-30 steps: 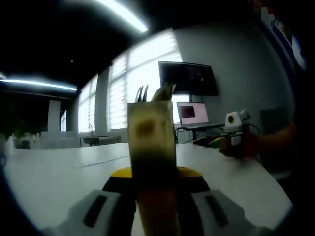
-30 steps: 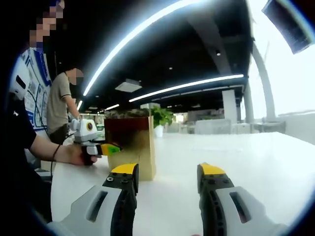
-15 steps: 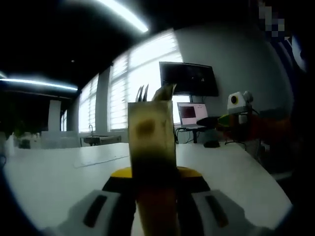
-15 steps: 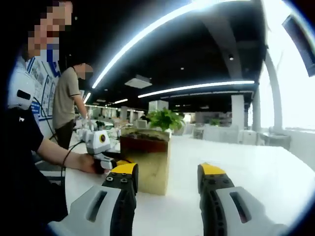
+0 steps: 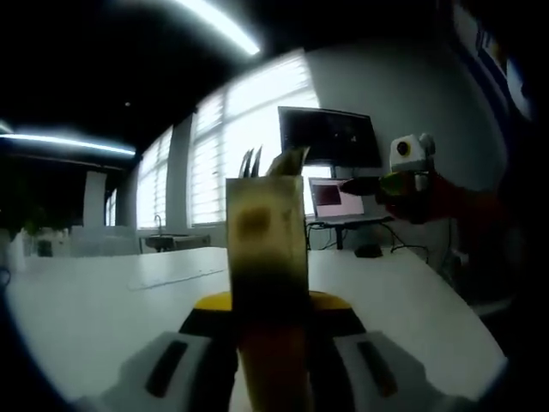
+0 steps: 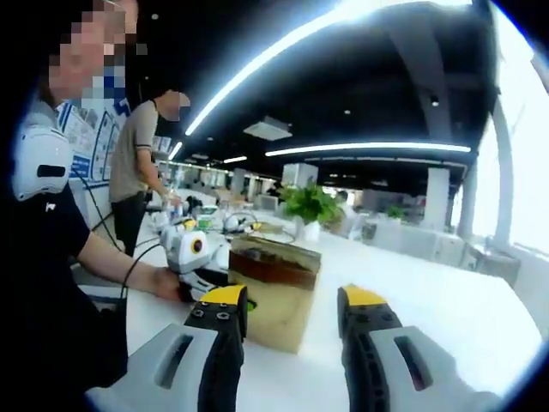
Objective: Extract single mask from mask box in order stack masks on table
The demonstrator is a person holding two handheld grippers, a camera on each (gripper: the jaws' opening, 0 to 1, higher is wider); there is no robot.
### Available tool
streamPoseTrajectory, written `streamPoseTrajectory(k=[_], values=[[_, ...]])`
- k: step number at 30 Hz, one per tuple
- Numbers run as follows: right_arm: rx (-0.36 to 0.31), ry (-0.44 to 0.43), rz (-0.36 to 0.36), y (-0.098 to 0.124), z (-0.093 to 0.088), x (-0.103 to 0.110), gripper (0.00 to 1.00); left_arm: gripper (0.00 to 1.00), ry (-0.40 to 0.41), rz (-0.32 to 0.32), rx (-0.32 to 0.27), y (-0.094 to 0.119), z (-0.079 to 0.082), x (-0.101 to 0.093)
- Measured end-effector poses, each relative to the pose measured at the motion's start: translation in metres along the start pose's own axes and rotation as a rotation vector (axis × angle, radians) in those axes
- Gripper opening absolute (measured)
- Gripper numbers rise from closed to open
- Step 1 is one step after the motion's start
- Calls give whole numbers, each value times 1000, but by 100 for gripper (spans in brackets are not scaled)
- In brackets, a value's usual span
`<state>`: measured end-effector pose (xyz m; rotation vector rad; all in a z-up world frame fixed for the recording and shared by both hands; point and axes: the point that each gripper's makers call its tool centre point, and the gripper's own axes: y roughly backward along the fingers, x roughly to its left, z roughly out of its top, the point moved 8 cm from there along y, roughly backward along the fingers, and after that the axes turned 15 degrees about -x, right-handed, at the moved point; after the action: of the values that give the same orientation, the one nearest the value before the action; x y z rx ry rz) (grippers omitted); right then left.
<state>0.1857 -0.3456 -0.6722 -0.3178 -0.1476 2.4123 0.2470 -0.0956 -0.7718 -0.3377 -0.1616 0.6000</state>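
My left gripper (image 5: 270, 302) is shut on the tan mask box (image 5: 264, 236), which stands upright on the white table (image 5: 86, 300). Mask edges (image 5: 283, 163) poke out of its top. In the left gripper view, my right gripper (image 5: 364, 184) hangs in the air at the right, above the table. In the right gripper view, the right gripper (image 6: 292, 307) is open, its yellow-tipped jaws either side of the mask box (image 6: 276, 287) and short of it. The box's open top faces up. The left gripper (image 6: 196, 256), in a hand, grips the box's far left side.
A dark monitor (image 5: 328, 137) and a lit laptop (image 5: 334, 197) stand on a desk behind the table. A person (image 6: 141, 163) stands at the far left, and a potted plant (image 6: 310, 206) sits beyond the box. The white table (image 6: 446, 313) stretches away to the right.
The right gripper has lifted off the table and now hangs higher at the right. Its view has tilted down onto the box's top. The left gripper and box have held still.
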Motion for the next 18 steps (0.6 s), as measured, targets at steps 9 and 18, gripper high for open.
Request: streamPoseTrajectory(k=[9,18], values=[[31,28,69,-20,7,-4,32,32,-25,14,4,3,2,2],[41,60,133,-43,24,0,29,32,-8,25,-5,8,3,4]])
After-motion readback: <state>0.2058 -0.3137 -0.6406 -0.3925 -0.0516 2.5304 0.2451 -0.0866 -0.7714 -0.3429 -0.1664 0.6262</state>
